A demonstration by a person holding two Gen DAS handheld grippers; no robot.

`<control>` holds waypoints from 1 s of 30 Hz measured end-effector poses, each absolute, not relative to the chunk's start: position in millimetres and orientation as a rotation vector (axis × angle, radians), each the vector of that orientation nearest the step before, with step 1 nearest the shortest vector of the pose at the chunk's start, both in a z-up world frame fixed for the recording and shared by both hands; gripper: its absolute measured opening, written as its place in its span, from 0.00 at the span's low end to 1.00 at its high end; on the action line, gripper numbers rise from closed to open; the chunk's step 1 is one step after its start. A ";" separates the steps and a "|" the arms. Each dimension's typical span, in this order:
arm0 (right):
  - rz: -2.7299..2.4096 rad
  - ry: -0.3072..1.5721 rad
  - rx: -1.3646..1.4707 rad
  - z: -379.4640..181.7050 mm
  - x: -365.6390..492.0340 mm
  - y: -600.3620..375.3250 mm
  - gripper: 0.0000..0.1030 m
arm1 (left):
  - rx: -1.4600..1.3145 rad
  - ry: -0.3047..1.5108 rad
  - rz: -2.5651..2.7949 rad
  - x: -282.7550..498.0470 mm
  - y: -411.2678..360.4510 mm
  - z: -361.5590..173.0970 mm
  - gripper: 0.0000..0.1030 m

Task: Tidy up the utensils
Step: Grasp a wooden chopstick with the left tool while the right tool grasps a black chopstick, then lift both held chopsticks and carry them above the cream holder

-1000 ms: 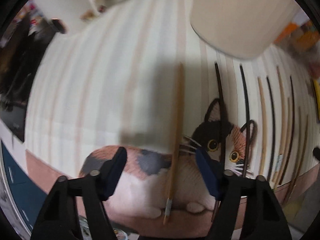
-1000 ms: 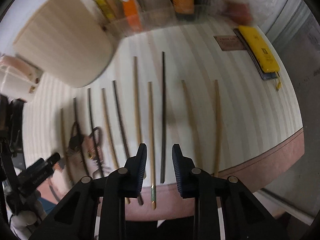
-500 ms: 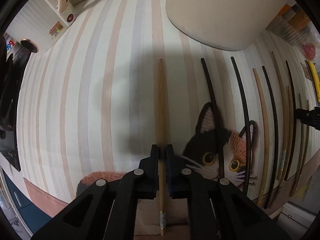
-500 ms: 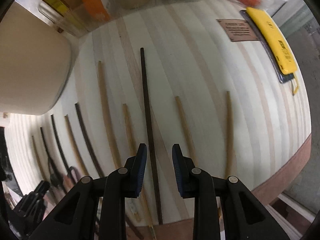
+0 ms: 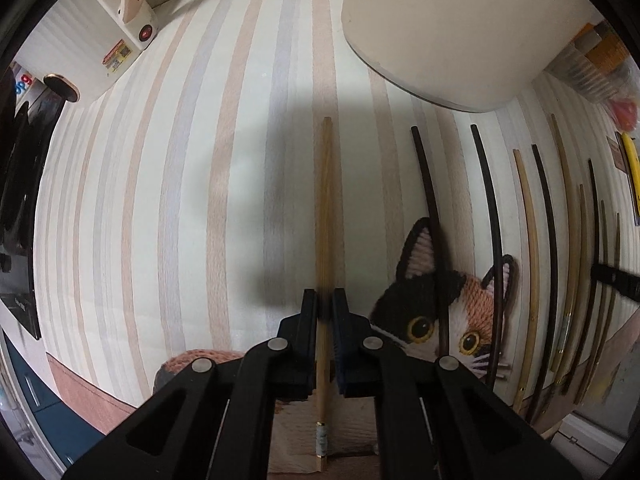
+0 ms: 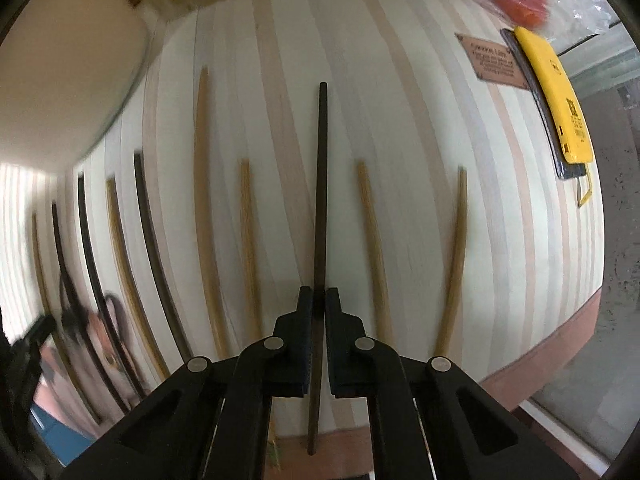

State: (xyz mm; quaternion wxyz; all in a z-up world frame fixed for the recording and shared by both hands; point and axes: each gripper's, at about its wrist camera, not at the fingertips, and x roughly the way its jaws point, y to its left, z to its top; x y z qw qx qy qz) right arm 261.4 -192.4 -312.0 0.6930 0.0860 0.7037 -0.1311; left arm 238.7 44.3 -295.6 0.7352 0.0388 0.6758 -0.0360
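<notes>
Left gripper [image 5: 325,308] clamps a light wooden chopstick [image 5: 325,208]; right gripper [image 6: 318,306] clamps a dark chopstick [image 6: 320,184], both pointing toward 12 o'clock. Remaining chopsticks [image 6: 248,240] lie unsorted; organizing appears barely begun.

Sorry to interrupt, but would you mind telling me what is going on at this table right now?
A person is sorting chopsticks with two handheld grippers. The left gripper is shut on a light wooden chopstick beside the cat-patterned mat. The right gripper is shut on a dark chopstick. The other chopsticks lie in a row on the striped tablecloth, and a large beige container stands behind them.
</notes>
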 end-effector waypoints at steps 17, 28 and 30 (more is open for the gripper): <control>-0.295 1.666 0.132 -321.9 341.4 -176.7 0.08 | 0.069 1.502 -0.042 292.9 57.7 -296.8 0.05; -0.235 1.533 0.196 -278.2 335.4 -217.3 0.06 | 0.100 1.363 0.051 272.4 62.3 -250.5 0.04; -0.223 1.495 0.191 -264.6 337.4 -216.1 0.05 | 0.101 1.324 0.076 266.5 65.1 -236.3 0.04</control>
